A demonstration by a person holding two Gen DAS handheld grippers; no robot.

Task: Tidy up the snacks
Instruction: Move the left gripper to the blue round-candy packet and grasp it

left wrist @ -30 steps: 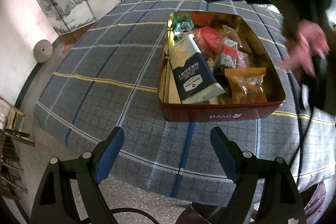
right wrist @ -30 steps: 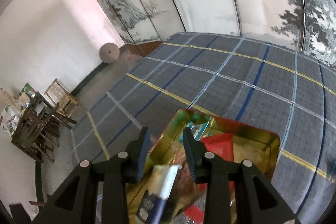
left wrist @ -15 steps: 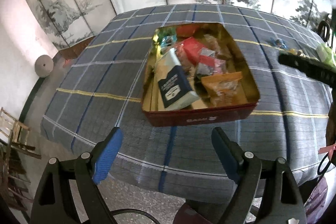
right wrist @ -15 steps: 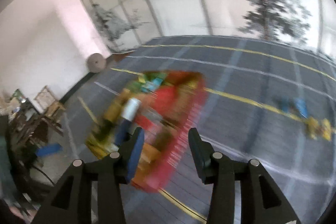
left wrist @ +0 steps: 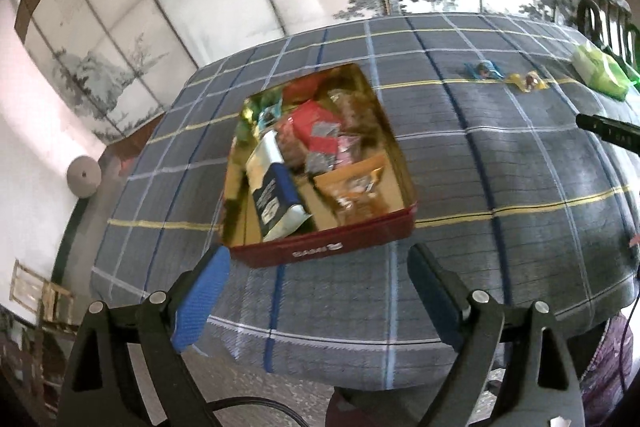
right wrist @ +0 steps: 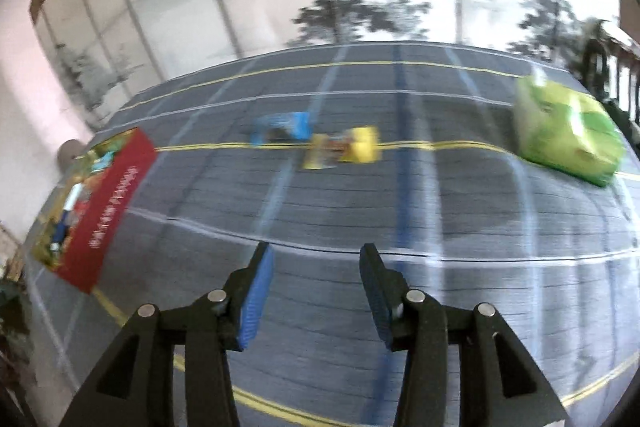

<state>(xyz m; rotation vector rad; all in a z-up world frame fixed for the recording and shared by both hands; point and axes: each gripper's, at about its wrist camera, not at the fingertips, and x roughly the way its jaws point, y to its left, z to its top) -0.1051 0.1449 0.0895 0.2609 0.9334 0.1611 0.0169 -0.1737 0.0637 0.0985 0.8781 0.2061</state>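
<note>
A red tin [left wrist: 324, 247] with a gold inside sits on the plaid tablecloth and holds several snack packets, among them a blue-and-silver pouch [left wrist: 276, 199] and an orange bag [left wrist: 356, 187]. My left gripper [left wrist: 318, 263] hangs in front of the tin's near wall, its jaws opening wide with nothing between them. My right gripper [right wrist: 316, 259] is over bare cloth to the right of the tin [right wrist: 108, 203], jaws opening, empty. Beyond it lie a blue packet [right wrist: 282, 127], a yellow packet [right wrist: 344, 147] and a green bag [right wrist: 568, 135].
The plaid tablecloth [left wrist: 500, 163] drapes over the near table edge. The same loose snacks appear at the far right of the left wrist view, with the green bag [left wrist: 600, 75] beside a dark chair back [left wrist: 608, 23]. Painted screens line the wall behind.
My right gripper left the tin, where it hung over the blue-and-silver pouch, and swept right over the cloth toward the loose snacks, opening. My left gripper drew back from the tin and opened slightly wider.
</note>
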